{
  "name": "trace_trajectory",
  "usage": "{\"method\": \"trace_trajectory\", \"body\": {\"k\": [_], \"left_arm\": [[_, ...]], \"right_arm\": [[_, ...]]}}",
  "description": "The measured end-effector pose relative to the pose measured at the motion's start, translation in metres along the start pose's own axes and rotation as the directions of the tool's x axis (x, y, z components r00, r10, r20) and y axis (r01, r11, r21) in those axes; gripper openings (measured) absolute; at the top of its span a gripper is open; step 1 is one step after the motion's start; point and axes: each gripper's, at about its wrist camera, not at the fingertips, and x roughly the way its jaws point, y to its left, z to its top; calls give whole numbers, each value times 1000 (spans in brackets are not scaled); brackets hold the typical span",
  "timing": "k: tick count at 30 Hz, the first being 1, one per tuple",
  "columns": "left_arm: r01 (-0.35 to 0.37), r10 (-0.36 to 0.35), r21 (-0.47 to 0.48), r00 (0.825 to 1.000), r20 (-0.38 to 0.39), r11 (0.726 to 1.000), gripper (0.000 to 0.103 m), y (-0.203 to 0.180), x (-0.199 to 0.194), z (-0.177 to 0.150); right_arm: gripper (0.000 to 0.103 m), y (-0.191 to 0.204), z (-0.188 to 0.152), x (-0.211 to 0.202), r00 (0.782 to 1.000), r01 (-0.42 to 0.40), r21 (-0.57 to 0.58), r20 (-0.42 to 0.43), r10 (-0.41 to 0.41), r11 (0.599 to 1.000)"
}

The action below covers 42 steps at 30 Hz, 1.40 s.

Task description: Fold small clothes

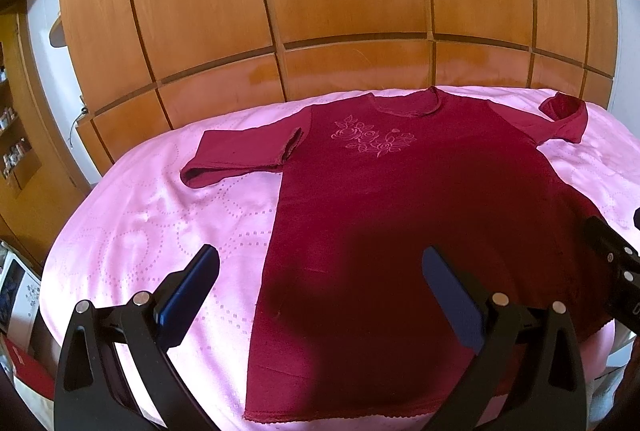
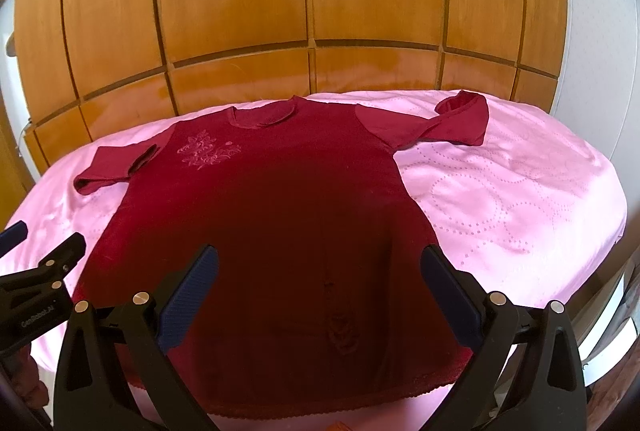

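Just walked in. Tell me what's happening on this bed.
A person is about to fold a dark red shirt spread face up on a pink bedspread. The left hand-held gripper and the right hand-held gripper both hover open above the shirt's bottom end, holding nothing. No fold of the body shows yet. One sleeve lies out flat; the other sleeve is twisted and bunched at its cuff.

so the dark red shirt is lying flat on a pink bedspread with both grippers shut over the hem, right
Not quite: both grippers are open, not shut. The left wrist view shows the left gripper with its jaws spread wide over the shirt, and the right wrist view shows the right gripper likewise. The shirt does lie flat on the pink bedspread.
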Motion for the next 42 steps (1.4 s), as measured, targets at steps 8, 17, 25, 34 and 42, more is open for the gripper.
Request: {"method": "trace_trajectory", "body": {"k": [8,17,25,34,42], "left_arm": [[2,-2,-5,1000,-7,1000,101,3,1,-1],[3,-3,-11,1000,-14,1000,101,4,1,-2],[5,-6,-14,1000,-19,1000,101,5,2,-1],[8,-8,-11,1000,-21,1000,101,5,4,1],[15,-15,-18,999,-45,1000,101,4,8,-1]], "right_arm": [[100,0,1,0,1000,0,0,0,0,1000],[100,0,2,0,1000,-18,-1,2,18,1000],[100,-1,2,1,1000,-17,-3,2,17,1000],[100,-1,1,2,1000,-24,-1,-4,24,1000],[100,-3,-1,4,1000,-27,5,-10,27,1000]]}}
